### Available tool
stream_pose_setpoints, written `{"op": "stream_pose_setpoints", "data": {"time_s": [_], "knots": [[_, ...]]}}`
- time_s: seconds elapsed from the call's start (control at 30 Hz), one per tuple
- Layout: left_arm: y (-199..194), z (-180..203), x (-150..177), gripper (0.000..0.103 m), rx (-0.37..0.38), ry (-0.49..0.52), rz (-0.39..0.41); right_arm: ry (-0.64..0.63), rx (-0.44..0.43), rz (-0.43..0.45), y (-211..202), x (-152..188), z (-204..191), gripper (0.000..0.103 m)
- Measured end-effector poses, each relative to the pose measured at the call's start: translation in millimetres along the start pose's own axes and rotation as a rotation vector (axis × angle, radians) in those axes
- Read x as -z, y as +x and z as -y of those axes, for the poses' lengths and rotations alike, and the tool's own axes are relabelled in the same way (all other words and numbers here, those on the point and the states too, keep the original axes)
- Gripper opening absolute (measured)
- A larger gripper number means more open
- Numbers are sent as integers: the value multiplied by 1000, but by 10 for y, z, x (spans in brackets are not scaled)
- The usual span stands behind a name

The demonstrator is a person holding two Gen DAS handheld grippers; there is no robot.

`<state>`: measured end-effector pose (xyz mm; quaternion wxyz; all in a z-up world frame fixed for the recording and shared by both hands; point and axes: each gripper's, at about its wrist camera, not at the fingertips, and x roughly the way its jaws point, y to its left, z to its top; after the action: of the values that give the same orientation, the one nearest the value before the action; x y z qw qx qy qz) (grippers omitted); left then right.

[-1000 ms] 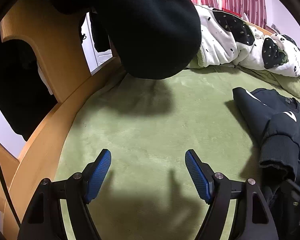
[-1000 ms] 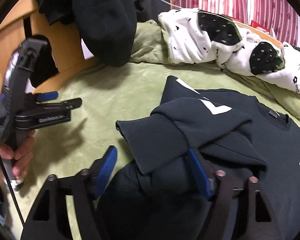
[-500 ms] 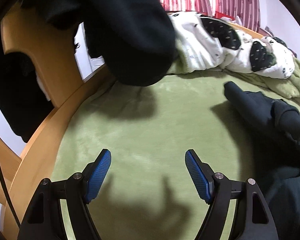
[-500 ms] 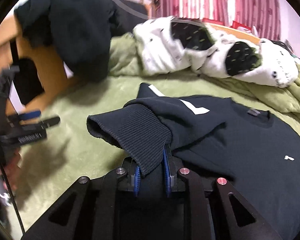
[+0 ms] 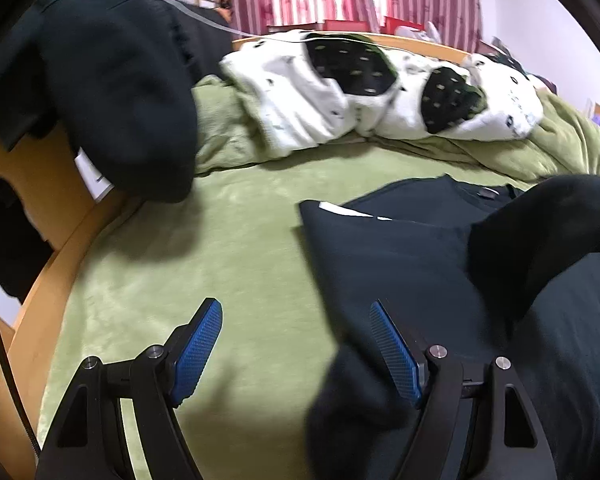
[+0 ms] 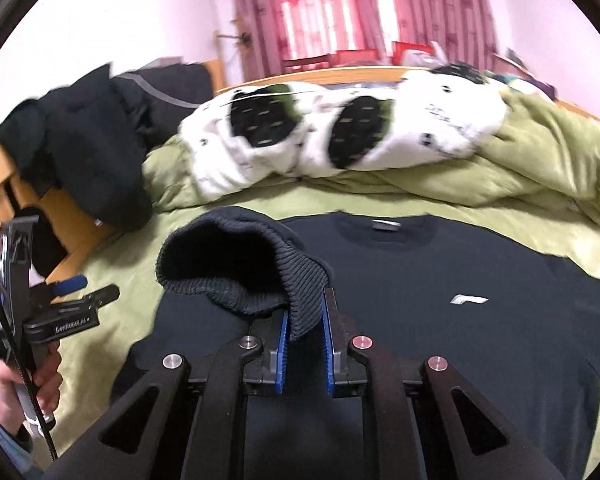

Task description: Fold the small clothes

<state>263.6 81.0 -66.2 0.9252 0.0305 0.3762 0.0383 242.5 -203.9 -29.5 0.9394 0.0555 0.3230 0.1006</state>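
Sweatshirt (image 6: 440, 280): dark, lies front-up on the green bed (image 5: 220, 264), collar toward the far edge, near the crumpled white quilt (image 6: 340, 136).
Cuff (image 6: 300, 280): ribbed sleeve end, raised above the chest panel.
Right gripper (image 6: 305, 344): fingers clamped on the cuff; sleeve hangs from them.
Left gripper (image 5: 296, 348): fingers apart, holding nothing; poised over the bed at the sweatshirt's left side edge, right finger (image 5: 394, 350) over dark fabric.
Step in hand: judged as sleeve fold, carrying the sleeve across the body.
Next move: lay the cuff flat on the chest panel and release; left gripper likely needs to pin or take the side edge.
Risk: sleeve may bunch if dropped early.
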Motion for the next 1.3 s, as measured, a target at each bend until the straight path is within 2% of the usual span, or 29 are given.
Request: {"op": "stream_pose_setpoints", "data": {"time_s": [0.3, 0.43, 0.63, 0.7, 0.77, 0.87, 0.93, 1.07, 1.2, 1.3], "knots": [[217, 427, 36, 75, -12, 18, -12, 50, 95, -21, -31, 149, 992, 15], [293, 515, 48, 75, -15, 24, -14, 83, 182, -36, 41, 205, 1345, 24], [399, 518, 118, 75, -29, 44, -38, 126, 232, -49, 44, 211, 1695, 33], [420, 492, 134, 75, -28, 40, -45, 139, 221, -54, 8, 223, 1746, 39], [441, 444, 142, 75, -22, 24, -54, 169, 188, -62, -8, 239, 1759, 55], [467, 402, 137, 75, -16, 13, -62, 201, 93, -76, 36, 265, 1682, 63], [484, 387, 125, 75, -22, 14, -62, 193, 64, -89, 118, 273, 1586, 65], [514, 368, 107, 75, -18, 21, -58, 152, 71, -139, 428, 285, 1401, 65], [569, 321, 95, 75, -4, 29, -56, 170, 64, -176, 722, 270, 1399, 65], [622, 282, 117, 75, 22, 19, -72, 212, 21, -168, 916, 216, 1467, 65]]}}
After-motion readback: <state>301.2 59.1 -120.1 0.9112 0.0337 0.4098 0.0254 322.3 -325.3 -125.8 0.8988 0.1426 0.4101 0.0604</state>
